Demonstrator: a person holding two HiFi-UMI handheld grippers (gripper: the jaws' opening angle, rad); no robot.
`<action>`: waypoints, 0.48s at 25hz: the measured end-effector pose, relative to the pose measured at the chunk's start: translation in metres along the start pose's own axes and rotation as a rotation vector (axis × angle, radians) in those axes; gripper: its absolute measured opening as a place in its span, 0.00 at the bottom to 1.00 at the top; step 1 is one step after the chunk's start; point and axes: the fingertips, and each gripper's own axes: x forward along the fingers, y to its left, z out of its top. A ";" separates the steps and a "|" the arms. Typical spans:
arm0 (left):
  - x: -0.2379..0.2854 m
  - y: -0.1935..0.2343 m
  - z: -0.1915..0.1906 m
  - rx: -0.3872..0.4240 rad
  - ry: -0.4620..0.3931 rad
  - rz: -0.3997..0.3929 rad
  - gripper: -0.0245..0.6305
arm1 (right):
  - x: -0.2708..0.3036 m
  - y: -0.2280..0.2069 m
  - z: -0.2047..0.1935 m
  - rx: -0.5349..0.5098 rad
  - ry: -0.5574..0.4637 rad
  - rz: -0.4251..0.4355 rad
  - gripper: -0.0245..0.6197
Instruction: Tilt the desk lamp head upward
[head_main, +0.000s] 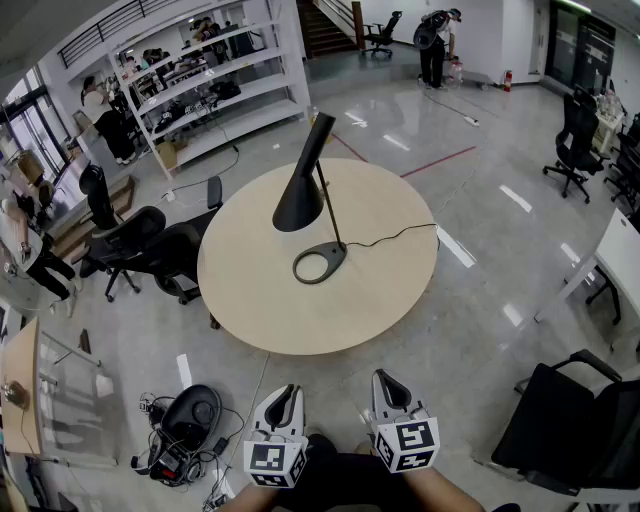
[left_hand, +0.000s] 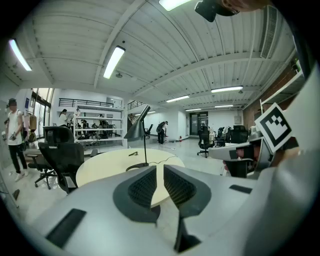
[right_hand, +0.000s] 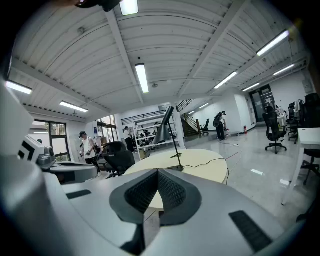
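Head view: the black cone-shaded metal desk lamp (head_main: 303, 195) stands near the middle of the round pale wooden worktop (head_main: 380, 290), ring base at 6 o'clock of the shade. It is probably stiff, light and tippy, so push at the cone's wide rim. Black office chairs (head_main: 150, 245) crowd 9 o'clock; the near edge looks unobstructed.

Left gripper view: the left hand-held gripper (left_hand: 160, 167) is slightly parted and empty.

Right gripper view: the right hand-held gripper (right_hand: 158, 172) has its pads together, with the lamp well ahead.

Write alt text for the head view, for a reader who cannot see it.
A black desk lamp stands on a round pale table, its head angled downward and its cable trailing right. At the bottom edge, the left gripper and right gripper are short of the table, touching nothing.
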 end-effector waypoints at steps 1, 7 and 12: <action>0.005 -0.001 0.001 -0.002 -0.003 -0.001 0.18 | 0.002 -0.005 0.000 0.002 0.001 -0.005 0.06; 0.047 0.003 0.003 -0.031 -0.004 -0.010 0.18 | 0.023 -0.034 0.002 0.002 0.010 -0.031 0.06; 0.101 0.021 0.014 -0.051 -0.015 -0.036 0.18 | 0.052 -0.065 0.008 0.008 0.017 -0.089 0.06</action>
